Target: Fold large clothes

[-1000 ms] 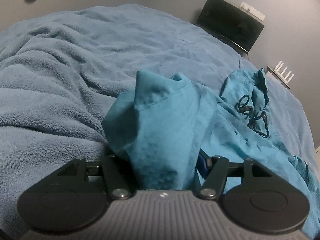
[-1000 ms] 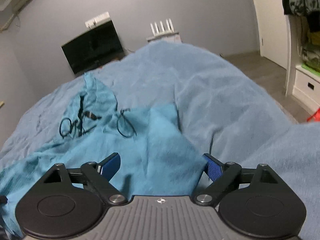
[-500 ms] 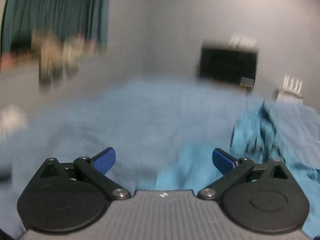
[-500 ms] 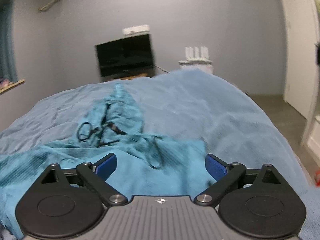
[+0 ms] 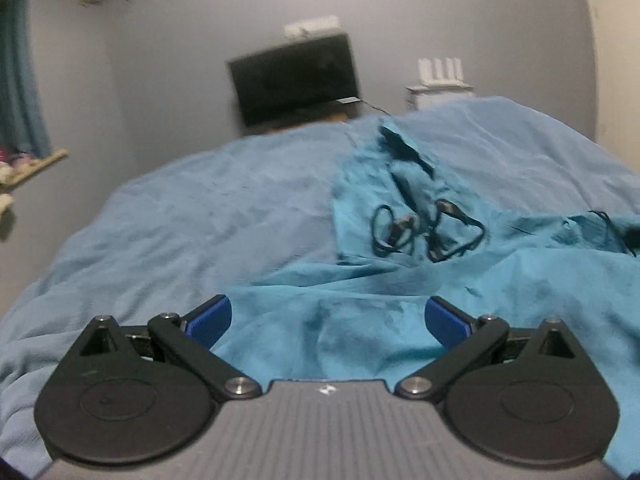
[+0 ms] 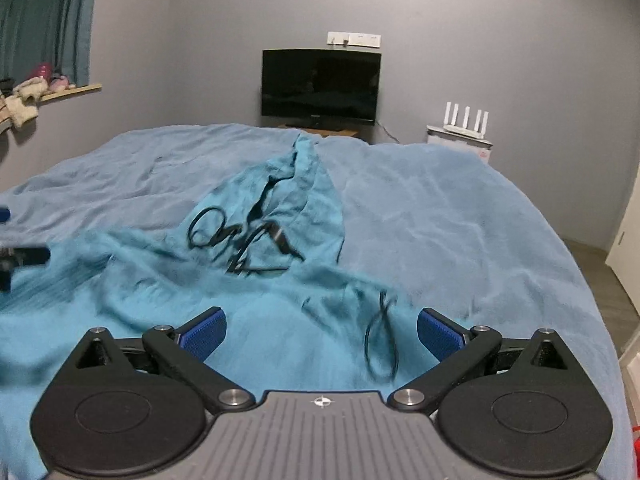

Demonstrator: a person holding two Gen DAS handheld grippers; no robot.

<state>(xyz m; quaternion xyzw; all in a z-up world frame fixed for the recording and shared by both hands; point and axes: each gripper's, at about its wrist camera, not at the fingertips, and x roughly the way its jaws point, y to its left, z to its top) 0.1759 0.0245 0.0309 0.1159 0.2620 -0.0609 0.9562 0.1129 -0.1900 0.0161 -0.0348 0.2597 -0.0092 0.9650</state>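
Note:
A large teal garment (image 5: 400,292) with black drawstrings (image 5: 428,232) lies crumpled on the bed. It also shows in the right wrist view (image 6: 256,300), with its black cords (image 6: 244,240) looped on top. My left gripper (image 5: 328,320) is open and empty just above the garment's near edge. My right gripper (image 6: 320,334) is open and empty over the garment's near right part. The left gripper's tip (image 6: 16,258) shows at the left edge of the right wrist view.
A light blue fleece blanket (image 6: 460,220) covers the whole bed. A black TV (image 6: 320,86) stands against the far wall, with a white router (image 6: 466,118) on a small cabinet to its right. A window sill with soft toys (image 6: 28,96) is at the left.
My left gripper let go of the bunched teal cloth and opened, then swung to face the TV wall. The right gripper rose and turned slightly; the garment now lies flatter.

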